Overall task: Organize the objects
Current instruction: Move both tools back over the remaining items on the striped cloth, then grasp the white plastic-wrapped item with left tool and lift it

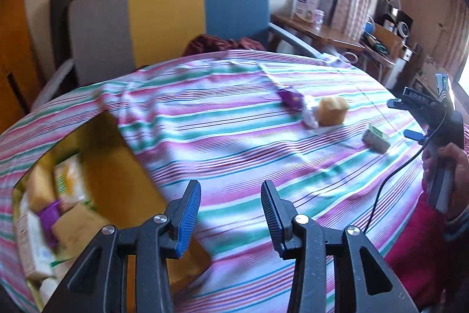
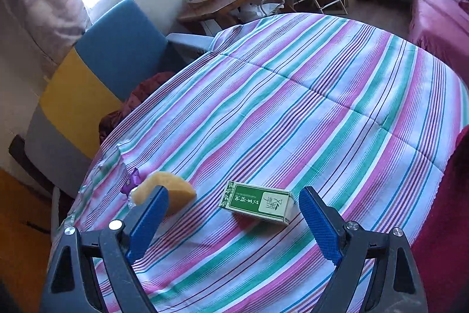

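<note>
While the carton holds several items, box, sponge and wrapper wait mid-bed; right tongs wide, left tongs narrower, both empty.

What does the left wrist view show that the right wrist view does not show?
Only the left wrist view shows the cardboard box holding packets, and the right tongs in a hand. Only the right wrist view shows the pink bed. Both show the striped cloth, the green box, the yellow sponge and the purple wrapper.
</note>
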A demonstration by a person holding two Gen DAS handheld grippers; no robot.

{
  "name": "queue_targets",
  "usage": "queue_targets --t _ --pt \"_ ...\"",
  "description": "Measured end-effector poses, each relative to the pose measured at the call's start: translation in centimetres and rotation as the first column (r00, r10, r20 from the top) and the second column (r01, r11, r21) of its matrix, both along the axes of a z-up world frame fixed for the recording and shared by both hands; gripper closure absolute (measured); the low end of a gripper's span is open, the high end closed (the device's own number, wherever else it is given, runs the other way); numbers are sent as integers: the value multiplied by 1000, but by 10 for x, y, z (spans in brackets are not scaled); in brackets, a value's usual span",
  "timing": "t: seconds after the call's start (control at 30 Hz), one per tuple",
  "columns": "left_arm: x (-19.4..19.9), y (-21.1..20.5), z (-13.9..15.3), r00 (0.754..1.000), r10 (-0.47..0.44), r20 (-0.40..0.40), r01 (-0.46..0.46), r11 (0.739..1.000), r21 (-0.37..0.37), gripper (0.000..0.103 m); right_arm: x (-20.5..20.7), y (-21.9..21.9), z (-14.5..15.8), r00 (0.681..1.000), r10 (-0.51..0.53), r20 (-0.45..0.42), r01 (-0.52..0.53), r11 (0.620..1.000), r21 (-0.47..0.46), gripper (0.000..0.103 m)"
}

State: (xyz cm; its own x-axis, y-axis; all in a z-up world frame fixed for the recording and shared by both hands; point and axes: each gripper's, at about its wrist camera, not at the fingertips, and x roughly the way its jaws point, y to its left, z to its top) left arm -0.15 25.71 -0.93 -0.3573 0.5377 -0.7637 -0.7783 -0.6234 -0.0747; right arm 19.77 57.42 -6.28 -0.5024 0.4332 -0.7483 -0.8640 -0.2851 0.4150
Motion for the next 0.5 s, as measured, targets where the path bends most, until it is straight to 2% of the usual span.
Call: queue_targets --t 0.1,0.37,0.5 --pt "0 29 -2 998 -58 36 57 998 17 60 -2 -1 0 1000 10 -15 -10 1000 0 10" --pt "-10 109 -21 982 -140 129 137 990 34 61 -9 -6 -6 998 46 -36 -46 999 -15 10" --pt "-15 150 -33 975 -182 130 180 983 28 61 -10 -6 -10 997 64 -48 -66 997 -40 9"
